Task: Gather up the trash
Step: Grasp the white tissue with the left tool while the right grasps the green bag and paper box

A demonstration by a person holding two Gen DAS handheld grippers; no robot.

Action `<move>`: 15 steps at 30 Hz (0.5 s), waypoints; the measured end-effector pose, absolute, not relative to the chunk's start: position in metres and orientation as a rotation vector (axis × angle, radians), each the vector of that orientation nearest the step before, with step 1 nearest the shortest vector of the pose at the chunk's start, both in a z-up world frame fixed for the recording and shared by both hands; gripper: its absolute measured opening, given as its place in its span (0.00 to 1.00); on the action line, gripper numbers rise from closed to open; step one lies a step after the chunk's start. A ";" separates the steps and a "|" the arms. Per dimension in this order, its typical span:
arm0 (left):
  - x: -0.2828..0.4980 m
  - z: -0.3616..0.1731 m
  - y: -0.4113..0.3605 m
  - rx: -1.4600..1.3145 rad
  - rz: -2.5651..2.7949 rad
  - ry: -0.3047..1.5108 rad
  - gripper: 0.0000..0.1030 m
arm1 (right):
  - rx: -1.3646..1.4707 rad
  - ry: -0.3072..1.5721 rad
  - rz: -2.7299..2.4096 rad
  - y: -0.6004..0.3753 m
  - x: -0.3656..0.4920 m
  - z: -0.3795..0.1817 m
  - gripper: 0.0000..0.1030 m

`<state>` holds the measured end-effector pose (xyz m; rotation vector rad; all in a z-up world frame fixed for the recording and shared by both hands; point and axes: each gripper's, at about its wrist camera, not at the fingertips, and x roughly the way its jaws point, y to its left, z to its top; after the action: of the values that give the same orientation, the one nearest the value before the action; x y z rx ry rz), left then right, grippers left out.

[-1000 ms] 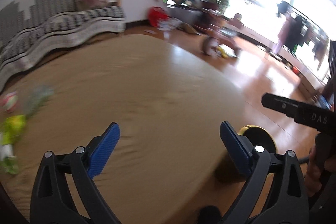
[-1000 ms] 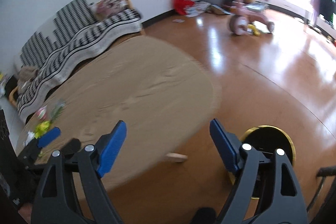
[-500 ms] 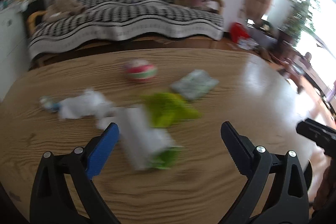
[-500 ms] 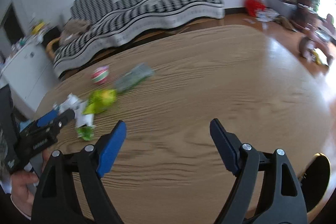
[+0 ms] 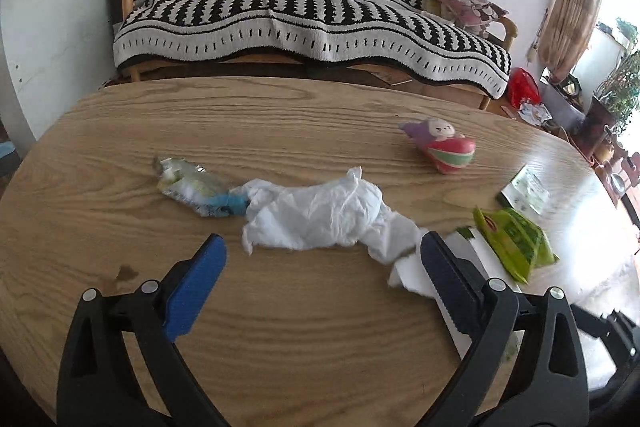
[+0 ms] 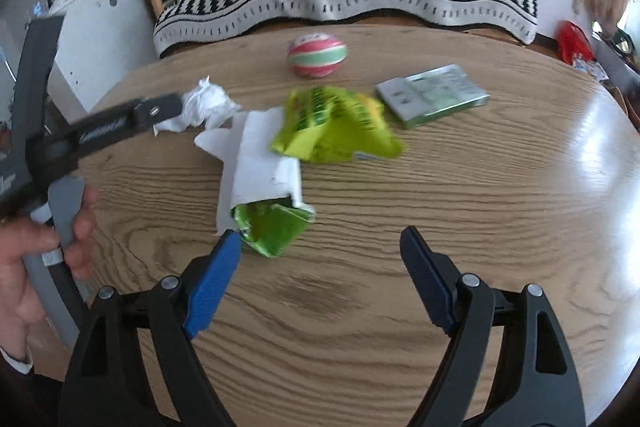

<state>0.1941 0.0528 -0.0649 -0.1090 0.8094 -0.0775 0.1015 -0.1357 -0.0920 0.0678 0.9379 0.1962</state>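
Observation:
Trash lies on a round wooden table (image 5: 300, 327). In the left wrist view a crumpled white tissue (image 5: 316, 215) lies just beyond my open, empty left gripper (image 5: 320, 275). A clear crushed wrapper (image 5: 192, 187) lies to its left, and a green snack bag (image 5: 516, 239) to the right. In the right wrist view my open, empty right gripper (image 6: 320, 267) is just short of a white and green torn carton (image 6: 264, 187). The green snack bag (image 6: 336, 127) and a flat grey-green packet (image 6: 432, 95) lie beyond it. The left gripper (image 6: 116, 127) shows at the left, by the tissue (image 6: 204, 103).
A pink and green striped toy (image 5: 444, 147) lies on the table's far side; it also shows in the right wrist view (image 6: 316, 55). A sofa with a black and white blanket (image 5: 312, 11) stands behind the table. A white cabinet (image 5: 40, 19) stands at the left.
Both grippers have swung from the bare table end and floor to face the trash pile, and have come closer to it. Both stay open.

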 end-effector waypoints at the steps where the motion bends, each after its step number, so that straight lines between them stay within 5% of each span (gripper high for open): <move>1: 0.199 -0.067 0.049 -0.096 -0.088 0.807 0.92 | 0.069 0.940 0.200 -0.133 0.104 -0.095 0.77; 12: 0.247 -0.091 0.046 -0.123 -0.099 0.878 0.92 | 0.116 0.950 0.208 -0.125 0.128 -0.107 0.75; 13: 0.248 -0.091 0.047 -0.127 -0.100 0.878 0.91 | 0.116 0.947 0.214 -0.124 0.129 -0.107 0.73; 15: 0.249 -0.092 0.045 -0.117 -0.092 0.886 0.77 | 0.129 0.941 0.250 -0.122 0.131 -0.106 0.52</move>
<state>0.2490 0.0454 -0.0921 -0.1166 0.8862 -0.0924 0.1305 -0.1215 -0.1063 0.1287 0.9411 0.2497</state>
